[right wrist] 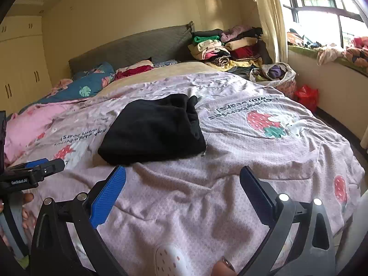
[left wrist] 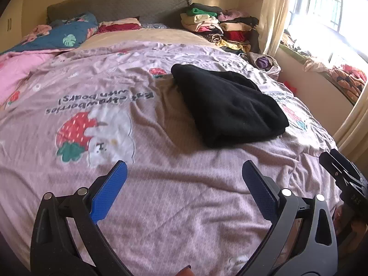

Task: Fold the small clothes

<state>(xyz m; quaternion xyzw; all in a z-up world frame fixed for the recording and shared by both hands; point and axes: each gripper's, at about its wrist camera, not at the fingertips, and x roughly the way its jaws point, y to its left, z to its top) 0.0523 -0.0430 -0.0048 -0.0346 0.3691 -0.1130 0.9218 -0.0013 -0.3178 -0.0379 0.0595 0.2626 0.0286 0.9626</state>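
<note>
From the left wrist camera, the left gripper (left wrist: 184, 179) sits at 6 o'clock with its two blue-padded fingers (left wrist: 108, 191) spread wide apart and nothing held between them, hovering over the pink strawberry-print bedspread (left wrist: 161, 207). The black garment (left wrist: 227, 103), already folded into a compact bundle, lies flat on the bedspread toward 1 o'clock from the gripper, well apart from the fingertips. At 3 to 4 o'clock the black body of the right gripper (left wrist: 345, 177) pokes into the frame's edge. A pile of folded clothes (left wrist: 218, 25) is stacked at 12 to 1 o'clock near the grey headboard (left wrist: 119, 4), and a blue leaf-print pillow (left wrist: 62, 36) lies at 10 o'clock. From the right wrist camera, the right gripper (right wrist: 181, 179) likewise sits at 6 o'clock, its blue fingers (right wrist: 108, 193) parted wide and empty above the bedspread (right wrist: 230, 172). The black garment (right wrist: 154, 128) rests toward 11 o'clock, just beyond the left fingertip but not touching it. The left gripper (right wrist: 34, 172) shows at 9 o'clock, over the bedspread's edge. The clothes pile (right wrist: 225, 46) stands at 12 to 1 o'clock beside the curtain (right wrist: 266, 18), and a red bag (right wrist: 307, 96) lies on the floor at 2 o'clock.
</note>
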